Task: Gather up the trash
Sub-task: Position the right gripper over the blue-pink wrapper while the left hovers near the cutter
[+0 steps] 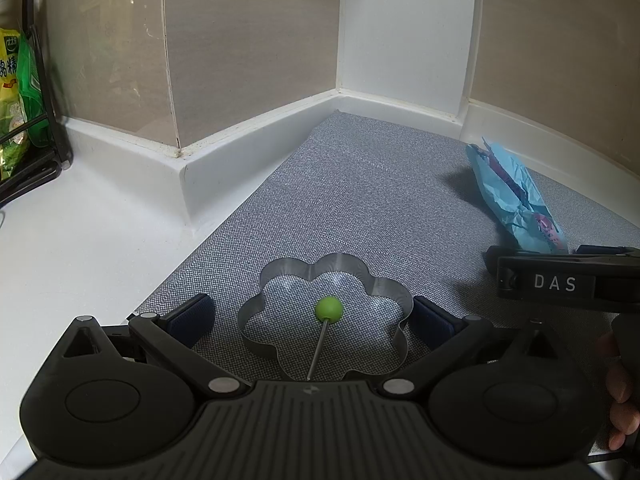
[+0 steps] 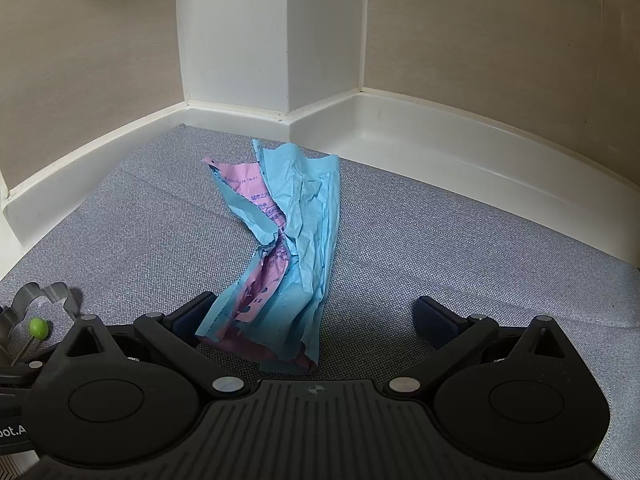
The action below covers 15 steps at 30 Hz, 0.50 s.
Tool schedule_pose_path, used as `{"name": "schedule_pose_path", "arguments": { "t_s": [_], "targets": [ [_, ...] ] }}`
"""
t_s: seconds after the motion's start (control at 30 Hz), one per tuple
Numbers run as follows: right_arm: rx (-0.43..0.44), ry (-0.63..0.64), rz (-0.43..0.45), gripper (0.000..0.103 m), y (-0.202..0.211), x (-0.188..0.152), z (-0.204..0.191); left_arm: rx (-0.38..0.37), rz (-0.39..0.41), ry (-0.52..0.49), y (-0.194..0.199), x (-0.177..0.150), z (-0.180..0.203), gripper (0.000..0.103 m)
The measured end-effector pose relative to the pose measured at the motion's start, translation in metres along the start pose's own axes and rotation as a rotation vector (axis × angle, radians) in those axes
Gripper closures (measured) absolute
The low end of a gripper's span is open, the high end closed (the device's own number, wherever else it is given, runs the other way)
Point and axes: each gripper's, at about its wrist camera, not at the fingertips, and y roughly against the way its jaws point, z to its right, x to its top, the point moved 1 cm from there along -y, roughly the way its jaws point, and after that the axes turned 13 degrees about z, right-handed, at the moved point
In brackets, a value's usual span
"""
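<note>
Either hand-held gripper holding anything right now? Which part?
Nothing held. Left hand-held gripper is open around the flower-shaped metal ring mold; right hand-held gripper is open around the crumpled blue-and-pink paper.

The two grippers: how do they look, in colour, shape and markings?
Both the left gripper and the right gripper are matt black plastic, with a ribbed centre plate, round side housings, silver pivot pins and dark blue padded fingers. In the left view, the right gripper's side shows white letters "DAS".

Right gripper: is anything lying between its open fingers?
Yes. In the right wrist view, the near end of the crumpled blue-and-pink paper lies between the right gripper's fingers, nearer the left finger; the rest is bare grey mat.
</note>
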Motion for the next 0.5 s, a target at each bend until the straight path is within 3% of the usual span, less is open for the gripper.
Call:
{"name": "schedule_pose_path", "arguments": {
  "t_s": [0.3,0.4,0.5],
  "targets": [
    [0.000,-0.012,0.006,0.001,0.0020,0.0002,0.0017,0.005,0.000,0.002,0.0006,0.0007,-0.0005,0.000],
    [-0.019,-0.024,0.031,0.017,0.0066,0.0000,0.0045,0.020,0.001,0.011,0.0004,0.0000,-0.0014,0.000],
    [-0.020,-0.023,0.031,0.018,0.0067,-0.0002,0.0041,0.023,0.002,0.010,0.0002,0.0001,-0.0010,0.000]
  ]
}}
